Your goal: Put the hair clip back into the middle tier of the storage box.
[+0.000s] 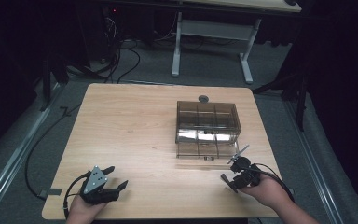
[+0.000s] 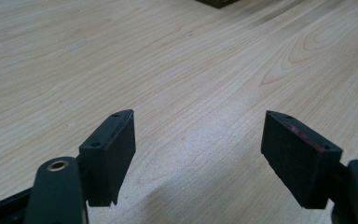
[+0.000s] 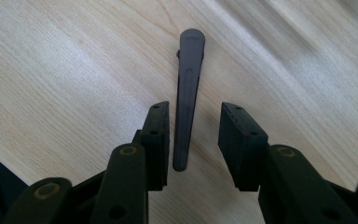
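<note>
A dark, slim hair clip (image 3: 189, 70) lies flat on the wooden table (image 1: 130, 130). Its narrow end sits between the jaws of my right gripper (image 3: 200, 126). Those jaws stand apart on either side of the clip, and the pads do not press it. In the high view my right gripper (image 1: 230, 169) is near the table's front right, just in front of a smoky translucent compartment box (image 1: 207, 123). My left gripper (image 1: 116, 177) rests at the front left, open, with bare wood between its pads (image 2: 112, 149).
The box has several compartments and stands right of the table's middle, with a small round dark disc (image 1: 203, 98) behind it at the far edge. Beyond the table are a white desk frame (image 1: 177, 46) and cables on the floor.
</note>
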The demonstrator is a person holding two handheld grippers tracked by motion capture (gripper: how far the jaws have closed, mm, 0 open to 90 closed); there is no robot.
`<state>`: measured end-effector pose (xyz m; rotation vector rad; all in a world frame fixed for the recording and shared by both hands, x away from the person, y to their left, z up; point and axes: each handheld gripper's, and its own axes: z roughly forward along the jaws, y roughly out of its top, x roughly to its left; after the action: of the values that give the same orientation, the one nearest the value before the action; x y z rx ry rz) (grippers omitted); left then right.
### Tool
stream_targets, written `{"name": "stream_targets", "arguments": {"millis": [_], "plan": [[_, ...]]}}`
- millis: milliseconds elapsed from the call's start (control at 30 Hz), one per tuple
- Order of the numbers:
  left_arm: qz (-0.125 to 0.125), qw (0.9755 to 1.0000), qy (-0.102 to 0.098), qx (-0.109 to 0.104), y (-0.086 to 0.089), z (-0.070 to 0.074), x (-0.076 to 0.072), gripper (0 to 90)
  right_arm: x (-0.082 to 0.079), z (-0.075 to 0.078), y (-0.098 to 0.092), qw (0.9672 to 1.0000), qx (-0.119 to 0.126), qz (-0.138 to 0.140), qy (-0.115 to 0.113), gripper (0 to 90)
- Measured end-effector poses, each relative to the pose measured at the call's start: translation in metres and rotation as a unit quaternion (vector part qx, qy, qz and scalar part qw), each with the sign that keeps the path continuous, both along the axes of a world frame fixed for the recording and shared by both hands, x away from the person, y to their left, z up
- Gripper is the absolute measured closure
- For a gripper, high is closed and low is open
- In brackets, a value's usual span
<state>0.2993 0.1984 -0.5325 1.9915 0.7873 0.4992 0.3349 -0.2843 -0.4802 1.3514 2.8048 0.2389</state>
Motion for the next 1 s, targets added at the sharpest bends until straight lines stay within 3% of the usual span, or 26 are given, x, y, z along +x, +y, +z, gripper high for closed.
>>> {"name": "stream_targets", "arguments": {"millis": [300, 467, 533, 567, 1000], "plan": [[-0.002, 1.0000, 0.000, -0.001, 0.000, 0.000, 0.000, 26.6, 0.009, 0.000, 0.014, 0.9997, -0.019, 0.009, 0.015, 71.3], [-0.002, 1.0000, 0.000, -0.001, 0.000, 0.000, 0.000, 26.6, 0.012, -0.001, 0.019, 0.9991, -0.028, -0.012, 0.030, 74.3], [-0.002, 1.0000, 0.000, -0.001, 0.000, 0.000, 0.000, 26.6, 0.014, -0.003, 0.018, 0.9993, -0.026, -0.001, 0.029, 75.3], [-0.002, 1.0000, 0.000, -0.001, 0.000, 0.000, 0.000, 26.6, 0.014, -0.002, 0.019, 0.9989, -0.029, -0.014, 0.034, 75.9], [-0.003, 1.0000, 0.001, -0.001, 0.000, 0.000, 0.000, 26.6, 0.017, -0.004, 0.021, 0.9987, -0.038, 0.004, 0.033, 79.5]]}}
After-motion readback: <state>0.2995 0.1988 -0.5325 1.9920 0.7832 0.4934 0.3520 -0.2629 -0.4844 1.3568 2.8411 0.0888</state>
